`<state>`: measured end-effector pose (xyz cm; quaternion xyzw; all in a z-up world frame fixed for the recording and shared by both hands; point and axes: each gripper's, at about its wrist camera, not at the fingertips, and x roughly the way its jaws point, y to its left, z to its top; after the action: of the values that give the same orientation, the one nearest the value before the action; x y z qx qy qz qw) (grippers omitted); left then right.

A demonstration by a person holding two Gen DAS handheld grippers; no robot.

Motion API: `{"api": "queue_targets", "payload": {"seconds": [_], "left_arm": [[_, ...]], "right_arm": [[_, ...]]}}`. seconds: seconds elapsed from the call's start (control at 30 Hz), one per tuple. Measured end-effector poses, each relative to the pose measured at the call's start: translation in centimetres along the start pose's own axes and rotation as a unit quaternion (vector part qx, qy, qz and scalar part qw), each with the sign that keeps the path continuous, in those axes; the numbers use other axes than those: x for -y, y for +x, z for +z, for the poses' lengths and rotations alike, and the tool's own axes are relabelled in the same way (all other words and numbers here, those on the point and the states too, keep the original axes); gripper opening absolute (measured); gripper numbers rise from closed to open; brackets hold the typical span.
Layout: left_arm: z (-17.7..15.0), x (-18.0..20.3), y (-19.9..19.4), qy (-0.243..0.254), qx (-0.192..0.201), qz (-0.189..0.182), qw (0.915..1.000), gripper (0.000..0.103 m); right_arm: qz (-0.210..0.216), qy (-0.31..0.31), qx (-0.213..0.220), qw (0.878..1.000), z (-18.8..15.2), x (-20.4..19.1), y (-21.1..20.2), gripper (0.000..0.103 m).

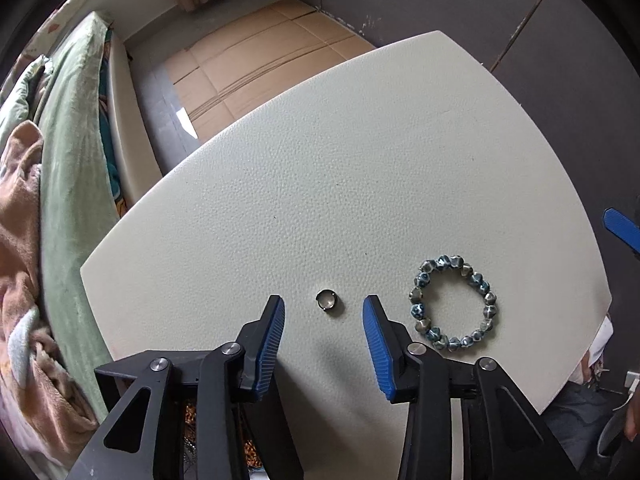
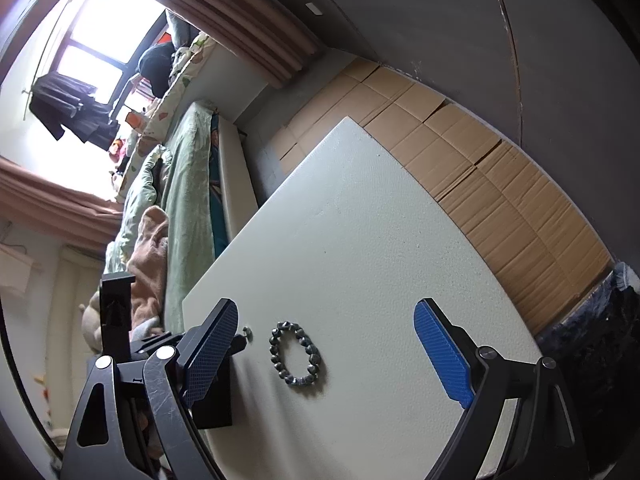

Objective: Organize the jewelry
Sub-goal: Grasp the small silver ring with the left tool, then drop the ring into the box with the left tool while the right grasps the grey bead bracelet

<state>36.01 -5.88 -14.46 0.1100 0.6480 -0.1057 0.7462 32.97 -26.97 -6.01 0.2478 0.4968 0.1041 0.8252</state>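
A small silver ring (image 1: 327,301) lies on the cream textured table (image 1: 360,160). A blue-grey beaded bracelet (image 1: 454,303) lies flat to its right. My left gripper (image 1: 324,306) is open, its blue fingertips on either side of the ring, just above the table. In the right wrist view the bracelet (image 2: 296,354) lies between the wide-open fingers of my right gripper (image 2: 326,312), and the ring (image 2: 247,331) shows by the left finger. One right gripper fingertip (image 1: 622,228) shows at the left wrist view's right edge.
A bed with green and pink bedding (image 1: 60,160) runs along the table's left side. Flattened cardboard (image 2: 500,168) covers the floor beyond the table. Dark walls (image 1: 480,0) stand behind. The left gripper's body (image 2: 120,320) sits at the table's left edge.
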Motion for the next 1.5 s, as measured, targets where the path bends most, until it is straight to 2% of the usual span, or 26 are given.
{"api": "queue_targets", "payload": {"seconds": [0.17,0.23,0.37,0.5,0.57,0.63,0.77,0.83,0.93,1.17,1.37,1.4,1.47,1.5], "left_arm": [[0.5,0.0,1.8,0.005,-0.026,0.005,0.9996,0.031],[0.7,-0.1,1.8,0.001,-0.023,-0.007,0.9997,0.023],[1.0,-0.5,1.8,-0.002,-0.019,-0.009,0.9998,0.013],[1.0,-1.4,1.0,-0.017,-0.005,-0.008,0.9998,0.013],[0.9,-1.7,0.0,-0.024,0.004,-0.015,0.9996,0.013],[0.6,-1.9,-1.4,-0.025,0.017,-0.015,0.9994,0.013],[-0.7,-2.0,-4.7,-0.030,0.041,-0.018,0.9986,0.013],[-1.0,-2.4,-5.7,-0.034,0.049,-0.017,0.9981,0.013],[-1.7,-3.0,-7.3,-0.038,0.061,-0.015,0.9973,0.013],[-4.0,-5.6,-9.5,-0.054,0.076,-0.014,0.9955,0.013],[-6.5,-6.6,-10.6,-0.063,0.080,-0.013,0.9947,0.013],[-6.7,-6.8,-10.5,-0.063,0.080,-0.012,0.9947,0.013],[-7.5,-7.2,-10.5,-0.067,0.080,-0.012,0.9945,0.013],[-7.9,-7.4,-10.5,-0.069,0.080,-0.014,0.9943,0.013]], "right_arm": [[0.003,-0.003,-0.002,1.000,0.3,-0.4,0.2,0.091],[0.004,-0.006,-0.003,1.000,0.4,-0.6,0.2,0.091],[0.004,-0.012,-0.005,1.000,0.5,-1.2,0.5,0.091],[-0.004,-0.027,-0.011,1.000,0.1,-1.7,1.0,0.091],[-0.015,-0.042,-0.018,0.999,-0.1,-2.2,1.4,0.087],[-0.025,-0.061,-0.029,0.997,-0.5,-2.6,2.0,0.077],[-0.041,-0.102,-0.053,0.993,-1.5,-3.8,3.5,0.070],[-0.050,-0.125,-0.066,0.989,-2.1,-4.5,4.4,0.059],[-0.064,-0.148,-0.086,0.983,-2.8,-5.1,5.9,0.050],[-0.093,-0.189,-0.090,0.973,-3.9,-5.8,7.4,0.042],[-0.153,-0.246,-0.093,0.953,-5.9,-7.0,8.9,0.022],[-0.165,-0.260,-0.086,0.947,-6.3,-7.3,9.0,0.013],[-0.180,-0.279,-0.083,0.939,-6.7,-7.6,9.0,0.011],[-0.177,-0.279,-0.084,0.940,-6.8,-7.6,8.9,0.010]]}}
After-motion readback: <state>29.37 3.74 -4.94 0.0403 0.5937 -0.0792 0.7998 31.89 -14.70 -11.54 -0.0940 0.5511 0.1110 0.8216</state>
